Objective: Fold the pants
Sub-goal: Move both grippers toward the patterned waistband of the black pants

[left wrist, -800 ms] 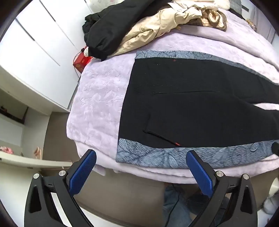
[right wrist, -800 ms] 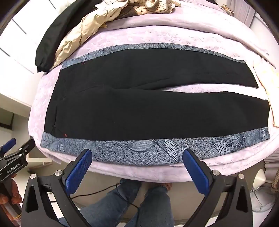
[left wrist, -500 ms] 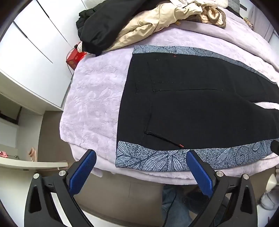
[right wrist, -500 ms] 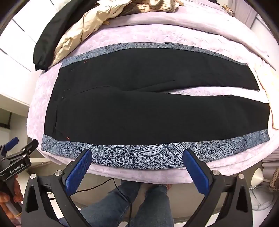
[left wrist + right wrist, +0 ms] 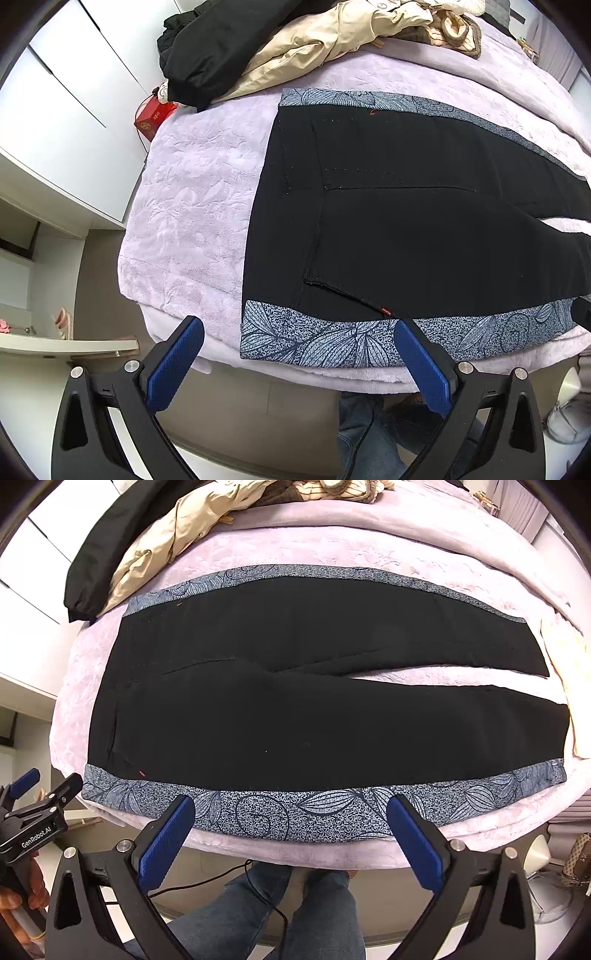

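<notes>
my black pants with grey leaf-print side bands [image 5: 317, 720] lie flat along the lilac bedspread's [image 5: 192, 206] near edge, waistband left; my left claw [image 5: 295, 365] and right claw [image 5: 291, 840] gape wide, empty

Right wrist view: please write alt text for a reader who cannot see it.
Black pants with blue leaf-print side bands lie spread flat, unfolded, across a lilac bedspread. The open right gripper hangs above their near edge, holding nothing. The left gripper shows at the left edge, and clothes are piled at the far corner.
</notes>
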Action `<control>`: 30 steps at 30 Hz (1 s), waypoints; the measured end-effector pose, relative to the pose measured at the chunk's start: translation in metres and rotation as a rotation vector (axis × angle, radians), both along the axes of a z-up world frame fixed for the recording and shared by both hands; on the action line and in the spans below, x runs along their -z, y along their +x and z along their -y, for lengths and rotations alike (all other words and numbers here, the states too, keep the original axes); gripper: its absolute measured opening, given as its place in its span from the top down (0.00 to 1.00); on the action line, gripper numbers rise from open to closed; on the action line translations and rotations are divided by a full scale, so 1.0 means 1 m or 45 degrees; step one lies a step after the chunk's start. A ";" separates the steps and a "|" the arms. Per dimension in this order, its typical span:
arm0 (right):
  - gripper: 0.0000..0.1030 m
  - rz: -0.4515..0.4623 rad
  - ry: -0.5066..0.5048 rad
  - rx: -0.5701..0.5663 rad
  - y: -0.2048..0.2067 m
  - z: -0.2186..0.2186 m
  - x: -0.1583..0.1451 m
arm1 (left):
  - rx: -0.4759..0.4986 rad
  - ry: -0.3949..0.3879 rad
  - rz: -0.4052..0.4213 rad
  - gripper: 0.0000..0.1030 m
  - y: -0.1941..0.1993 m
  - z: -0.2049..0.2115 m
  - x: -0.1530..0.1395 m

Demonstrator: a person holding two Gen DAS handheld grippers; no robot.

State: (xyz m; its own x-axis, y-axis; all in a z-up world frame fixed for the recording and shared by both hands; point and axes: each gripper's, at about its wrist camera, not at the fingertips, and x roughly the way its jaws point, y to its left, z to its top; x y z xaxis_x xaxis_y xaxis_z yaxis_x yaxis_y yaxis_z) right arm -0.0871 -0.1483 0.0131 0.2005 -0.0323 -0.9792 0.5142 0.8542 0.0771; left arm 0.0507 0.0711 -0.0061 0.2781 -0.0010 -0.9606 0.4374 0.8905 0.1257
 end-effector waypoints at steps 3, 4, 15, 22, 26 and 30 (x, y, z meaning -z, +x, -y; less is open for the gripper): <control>0.00 0.000 0.000 0.005 0.000 0.001 0.001 | -0.001 0.000 -0.006 0.00 0.000 0.001 0.001; 0.00 -0.001 0.002 0.007 -0.001 0.000 0.002 | -0.002 0.001 -0.008 0.00 0.000 0.001 0.002; 0.00 -0.023 0.021 0.035 -0.007 0.006 0.010 | 0.016 0.026 -0.030 0.00 -0.001 0.005 0.011; 0.00 -0.057 0.061 0.078 -0.012 0.011 0.027 | 0.009 0.051 -0.067 0.00 0.001 0.005 0.029; 0.00 -0.056 0.046 0.087 -0.012 0.012 0.039 | 0.000 0.066 -0.085 0.00 0.001 0.003 0.039; 0.00 -0.054 0.059 0.092 -0.010 0.013 0.048 | -0.004 0.078 -0.092 0.00 0.004 0.001 0.048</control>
State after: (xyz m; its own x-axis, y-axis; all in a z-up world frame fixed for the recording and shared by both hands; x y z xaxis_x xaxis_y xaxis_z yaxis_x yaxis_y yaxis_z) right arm -0.0972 -0.1610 -0.0354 0.1580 0.0003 -0.9874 0.5779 0.8108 0.0927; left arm 0.0545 0.0699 -0.0538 0.2076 0.0592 -0.9764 0.4446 0.8834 0.1481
